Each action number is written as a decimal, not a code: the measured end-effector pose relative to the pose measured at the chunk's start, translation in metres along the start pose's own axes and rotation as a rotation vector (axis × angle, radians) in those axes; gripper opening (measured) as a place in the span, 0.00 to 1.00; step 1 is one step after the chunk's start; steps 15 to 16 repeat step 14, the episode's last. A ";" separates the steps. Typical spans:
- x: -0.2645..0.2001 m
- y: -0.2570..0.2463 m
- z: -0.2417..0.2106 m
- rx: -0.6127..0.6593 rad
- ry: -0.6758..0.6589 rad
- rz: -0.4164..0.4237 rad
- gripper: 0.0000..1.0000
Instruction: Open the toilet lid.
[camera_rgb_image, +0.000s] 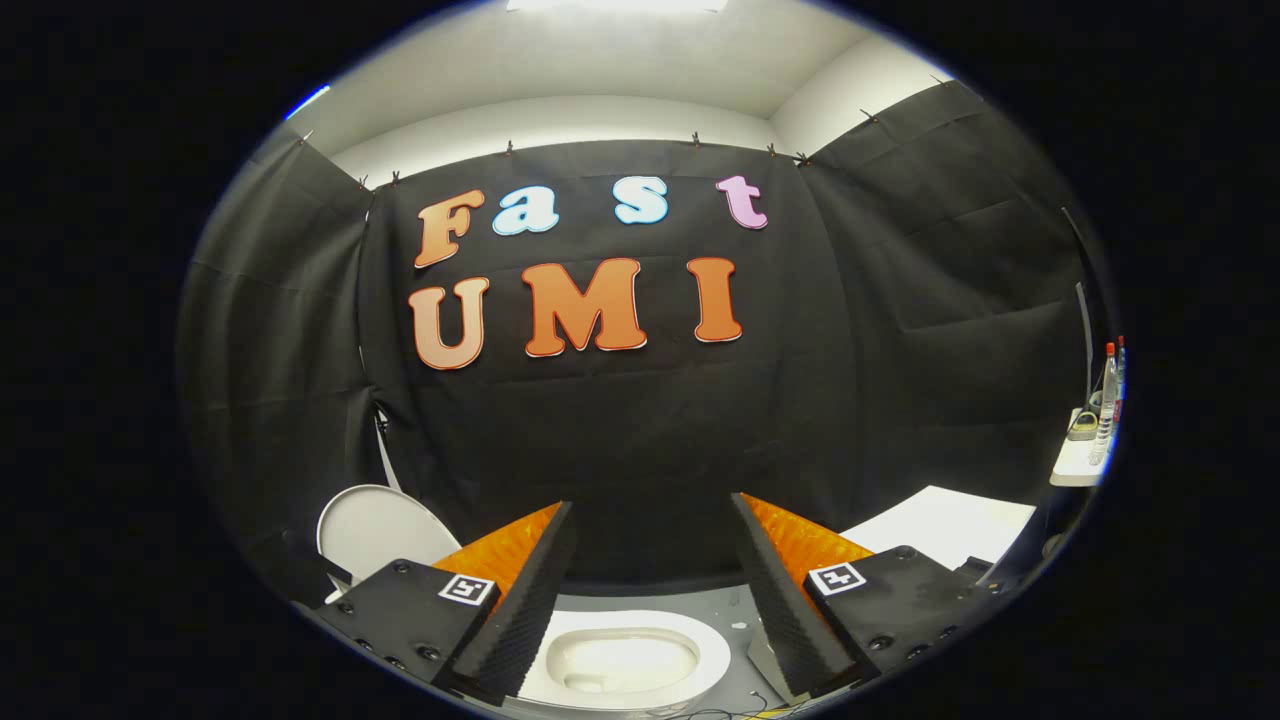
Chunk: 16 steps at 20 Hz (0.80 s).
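Ribbed black tongs (652, 560) spread apart above glossy oval toilet (700, 665).

Your gripper (655, 590) sits w/ fingers spread wide apart, nothing between them, and the toilet bowl (625, 660) lies below, in the gap between the fingers. Off to the left, beyond the left finger, the toilet lid (375, 530) stands raised, upright against the booth wall (640, 430), which runs behind everything. To the right, beyond the right finger, there's a flat sheet (945, 525) lying low, and further right a small shelf (1075, 465) w/ bottles (1108, 400) standing on it.
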<state>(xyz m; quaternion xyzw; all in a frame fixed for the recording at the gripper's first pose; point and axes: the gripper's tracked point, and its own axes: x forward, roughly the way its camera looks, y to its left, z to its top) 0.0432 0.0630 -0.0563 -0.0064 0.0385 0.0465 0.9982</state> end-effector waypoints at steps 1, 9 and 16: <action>0.000 0.002 -0.001 0.000 0.002 0.003 0.98; -0.004 0.005 0.002 0.017 -0.008 0.014 0.98; -0.008 -0.001 0.006 0.069 -0.017 -0.004 0.98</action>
